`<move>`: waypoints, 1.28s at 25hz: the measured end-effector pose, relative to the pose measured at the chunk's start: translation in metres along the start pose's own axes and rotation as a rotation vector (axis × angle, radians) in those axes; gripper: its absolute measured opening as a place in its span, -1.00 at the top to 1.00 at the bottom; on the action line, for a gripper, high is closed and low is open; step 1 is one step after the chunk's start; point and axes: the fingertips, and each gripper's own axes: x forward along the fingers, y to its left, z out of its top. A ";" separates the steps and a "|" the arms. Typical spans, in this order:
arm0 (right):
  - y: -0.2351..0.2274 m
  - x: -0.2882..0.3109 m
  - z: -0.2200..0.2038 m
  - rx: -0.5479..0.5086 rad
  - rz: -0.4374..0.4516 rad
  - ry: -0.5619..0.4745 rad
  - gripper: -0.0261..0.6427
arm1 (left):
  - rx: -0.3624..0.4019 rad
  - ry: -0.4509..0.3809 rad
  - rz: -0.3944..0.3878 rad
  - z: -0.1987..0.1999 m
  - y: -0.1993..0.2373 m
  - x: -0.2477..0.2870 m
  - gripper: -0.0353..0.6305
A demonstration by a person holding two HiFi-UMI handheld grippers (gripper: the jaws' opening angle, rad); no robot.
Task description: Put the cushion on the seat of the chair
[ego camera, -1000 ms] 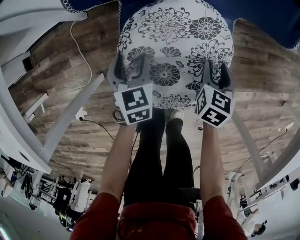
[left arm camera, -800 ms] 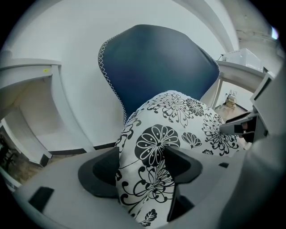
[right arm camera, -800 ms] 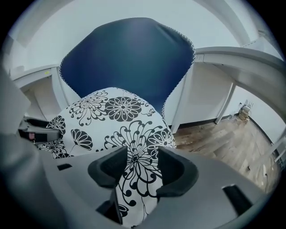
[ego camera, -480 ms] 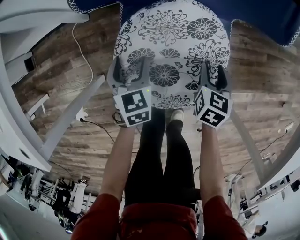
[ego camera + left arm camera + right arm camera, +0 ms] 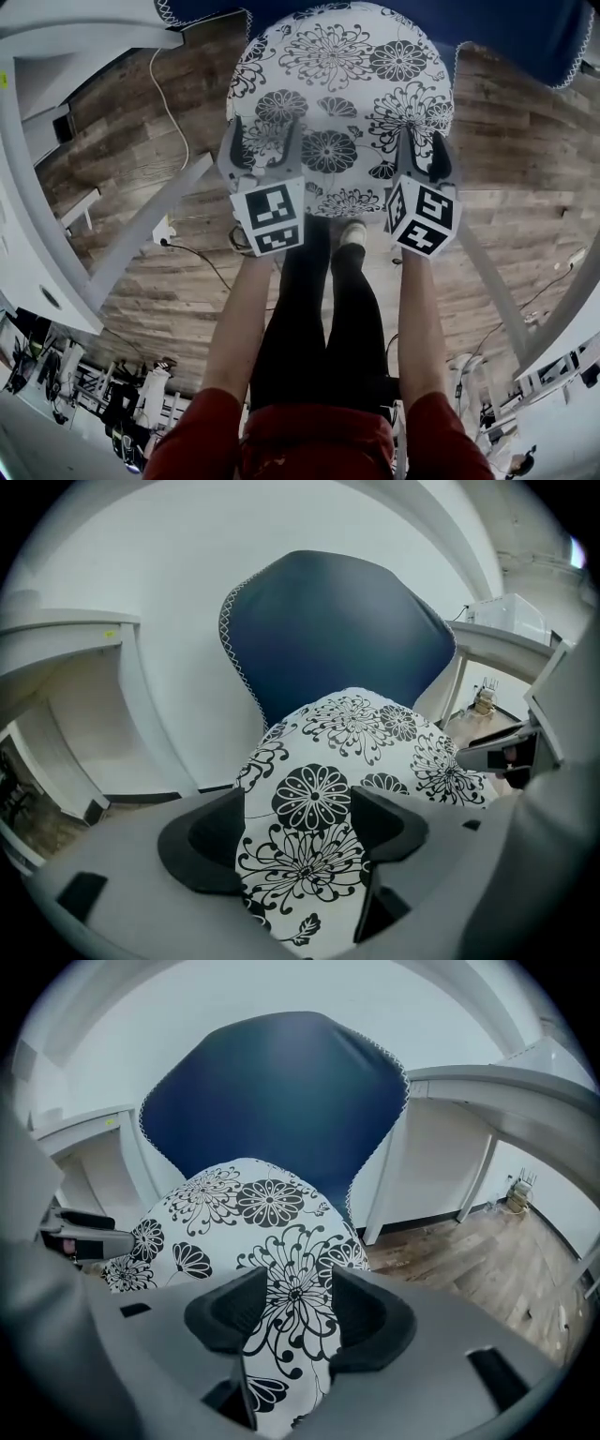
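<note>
Between the jaws of the left gripper [image 5: 262,147] and the right gripper [image 5: 424,155], both clenched, sits the near rim of the round flowered cushion [image 5: 342,84]. It spreads forward from both alike, held above the wood floor [image 5: 530,141]. Straight beyond it is the blue chair [image 5: 272,1101]. Judging by this, the carry runs forward, with both hands sharing it equally.

Holds left forearm [image 5: 240,323] and right forearm [image 5: 418,323] stretched forward, parallel; clamps left gripper [image 5: 262,141] and right gripper [image 5: 424,150] onto cushion [image 5: 342,75] edge.
</note>
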 end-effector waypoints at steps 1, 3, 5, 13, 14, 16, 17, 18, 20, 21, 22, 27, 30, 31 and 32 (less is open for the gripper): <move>0.001 -0.002 0.003 -0.001 0.002 -0.005 0.29 | -0.001 -0.002 -0.002 0.002 -0.001 -0.002 -0.12; 0.002 -0.009 0.009 -0.003 0.004 -0.016 0.29 | -0.002 -0.011 -0.009 0.008 -0.003 -0.008 -0.12; 0.004 -0.016 0.016 -0.002 0.008 -0.028 0.29 | -0.005 -0.023 -0.014 0.016 -0.005 -0.015 -0.12; 0.007 -0.059 0.058 -0.011 0.032 -0.103 0.29 | -0.037 -0.089 -0.044 0.055 -0.015 -0.056 -0.12; 0.007 -0.067 0.065 -0.013 0.035 -0.118 0.29 | -0.034 -0.099 -0.049 0.062 -0.018 -0.062 -0.12; 0.007 -0.081 0.083 -0.013 0.041 -0.154 0.29 | -0.030 -0.129 -0.054 0.079 -0.021 -0.076 -0.12; 0.007 -0.089 0.092 -0.011 0.043 -0.174 0.29 | -0.030 -0.148 -0.055 0.088 -0.022 -0.083 -0.12; 0.007 -0.098 0.101 -0.009 0.046 -0.194 0.29 | -0.031 -0.168 -0.056 0.098 -0.023 -0.092 -0.12; 0.007 -0.121 0.119 -0.005 0.055 -0.231 0.29 | -0.036 -0.205 -0.058 0.118 -0.027 -0.114 -0.12; 0.007 -0.133 0.128 -0.004 0.059 -0.249 0.29 | -0.038 -0.224 -0.059 0.127 -0.029 -0.127 -0.12; 0.007 -0.147 0.136 -0.003 0.064 -0.267 0.29 | -0.038 -0.244 -0.060 0.137 -0.031 -0.140 -0.12; 0.006 -0.220 0.181 -0.011 0.086 -0.365 0.29 | -0.023 -0.340 -0.066 0.183 -0.043 -0.211 -0.12; 0.002 -0.263 0.207 -0.021 0.100 -0.443 0.29 | -0.011 -0.410 -0.056 0.209 -0.051 -0.250 -0.12; 0.000 -0.277 0.215 -0.028 0.106 -0.469 0.29 | -0.011 -0.434 -0.053 0.218 -0.054 -0.263 -0.12; 0.000 -0.290 0.222 -0.035 0.111 -0.492 0.29 | -0.010 -0.457 -0.050 0.226 -0.056 -0.277 -0.12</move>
